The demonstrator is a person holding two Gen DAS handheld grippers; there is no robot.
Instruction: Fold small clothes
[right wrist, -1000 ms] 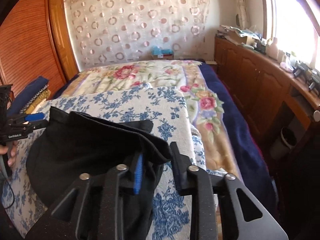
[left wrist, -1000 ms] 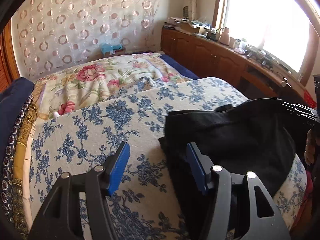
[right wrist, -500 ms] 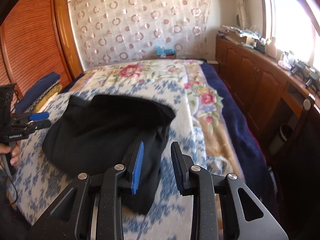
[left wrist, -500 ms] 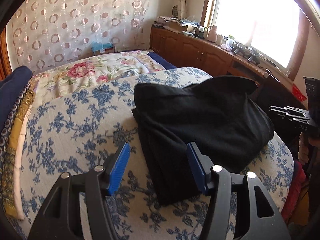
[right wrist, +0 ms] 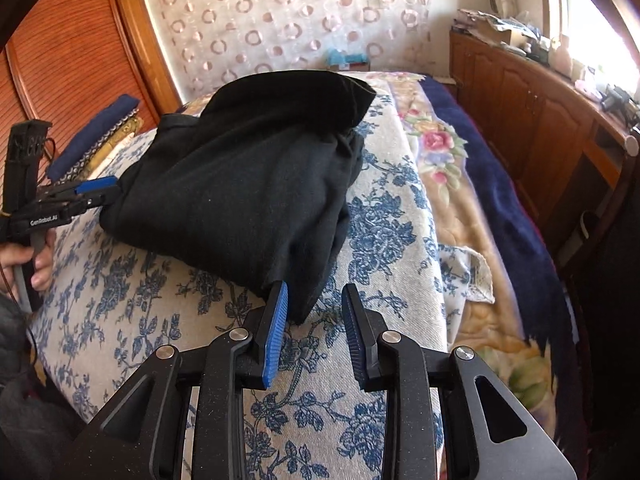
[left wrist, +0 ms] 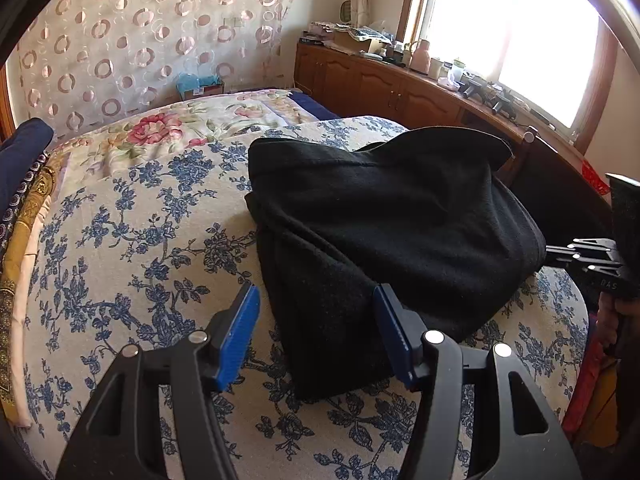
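Right gripper (right wrist: 314,332): jaws closing, gap visible, garment corner just beyond the tips, unpinched. Left gripper (left wrist: 316,336): jaws half-open astride the near hem. Black garment (left wrist: 392,220): bunched on blue-floral cover (left wrist: 132,248); bare cloth at 9 o'clock.

A home bedroom: floral-covered bed (left wrist: 120,240), wooden wardrobe (right wrist: 72,48), curtain (left wrist: 140,40), cluttered window cabinets (left wrist: 380,84).

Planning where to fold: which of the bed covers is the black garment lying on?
The cream cover with blue flowers, right under the black garment. The pink-rose quilt lies beyond it, the navy blanket off to one side.
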